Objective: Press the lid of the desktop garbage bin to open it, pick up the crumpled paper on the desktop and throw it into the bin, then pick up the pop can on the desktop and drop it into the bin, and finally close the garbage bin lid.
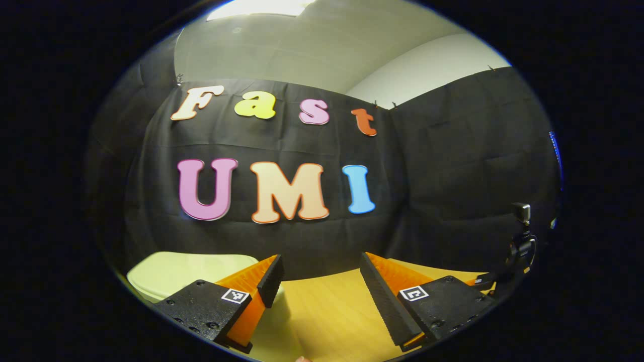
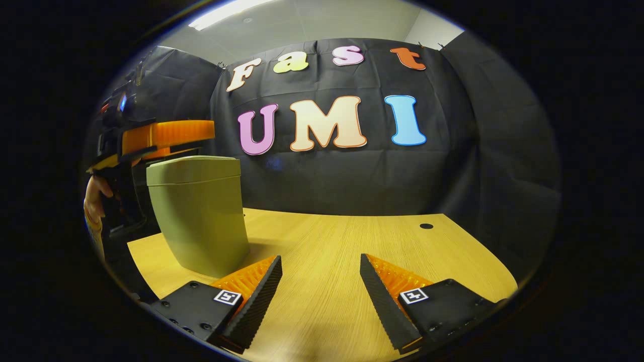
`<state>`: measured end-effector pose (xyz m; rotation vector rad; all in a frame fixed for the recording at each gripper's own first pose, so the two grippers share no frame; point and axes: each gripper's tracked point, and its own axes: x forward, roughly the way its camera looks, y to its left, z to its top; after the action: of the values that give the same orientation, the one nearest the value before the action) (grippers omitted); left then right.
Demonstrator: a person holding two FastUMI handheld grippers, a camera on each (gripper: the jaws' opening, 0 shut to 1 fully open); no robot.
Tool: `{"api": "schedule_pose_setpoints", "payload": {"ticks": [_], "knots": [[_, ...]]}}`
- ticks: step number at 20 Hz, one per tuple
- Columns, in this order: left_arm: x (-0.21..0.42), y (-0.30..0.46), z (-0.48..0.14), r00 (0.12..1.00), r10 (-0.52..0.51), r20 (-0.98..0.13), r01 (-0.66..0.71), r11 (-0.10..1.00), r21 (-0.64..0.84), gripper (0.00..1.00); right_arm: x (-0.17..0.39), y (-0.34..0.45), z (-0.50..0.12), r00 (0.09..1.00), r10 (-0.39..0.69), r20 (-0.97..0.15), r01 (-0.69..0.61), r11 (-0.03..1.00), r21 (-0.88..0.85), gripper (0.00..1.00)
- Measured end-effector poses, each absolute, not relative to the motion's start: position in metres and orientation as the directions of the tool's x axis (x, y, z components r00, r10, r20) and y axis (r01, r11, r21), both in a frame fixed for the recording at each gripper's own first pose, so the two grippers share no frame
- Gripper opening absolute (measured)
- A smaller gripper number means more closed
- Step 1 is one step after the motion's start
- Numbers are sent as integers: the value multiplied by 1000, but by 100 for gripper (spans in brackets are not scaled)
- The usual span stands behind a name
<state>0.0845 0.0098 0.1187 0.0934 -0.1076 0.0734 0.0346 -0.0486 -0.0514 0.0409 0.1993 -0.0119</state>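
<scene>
the left gripper hangs above the garbage bin, with the lid just below and to the left of its fingertips. in the right gripper view that same tool shows side-on, over the bin's top and held level, its fingers running along the lid's length rather than pointing down at it; a hand grips it behind the bin. whether it touches the lid i cannot tell, though a thin gap seems to show. its jaws stand released, wide apart, nothing between them.

the right gripper sits low over the table, also released and empty, with the bin ahead and to its left, near but apart. so the left gripper is plainly the nearer one to the lid, and i judge a press would go straight down from where it is.

the bin is a tall, upright, pale green tub, smooth like matte plastic, narrowing toward its base, with rounded corners. the lid is flat, lies seated and closed on the rim, and a seam line runs round beneath it. the table is light wood-grain laminate with a small dark hole far ahead and to the right of the right gripper. the fingers carry ridged, toothed pads that should bite well on paper.
</scene>
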Motion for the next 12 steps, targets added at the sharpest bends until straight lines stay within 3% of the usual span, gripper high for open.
{"api": "schedule_pose_setpoints", "payload": {"ticks": [4, 12], "knots": [[81, -16, 60, 998, -28, 62, 25, 999, 44, 94, 34, -50, -49, 982, -20, -189, 24, 999, 21, 98], [74, -25, 6, 994, -86, 62, 85, 996, 20, 94, 40, -46, -34, 993, -33, -115, 35, 999, 15, 98]]}}
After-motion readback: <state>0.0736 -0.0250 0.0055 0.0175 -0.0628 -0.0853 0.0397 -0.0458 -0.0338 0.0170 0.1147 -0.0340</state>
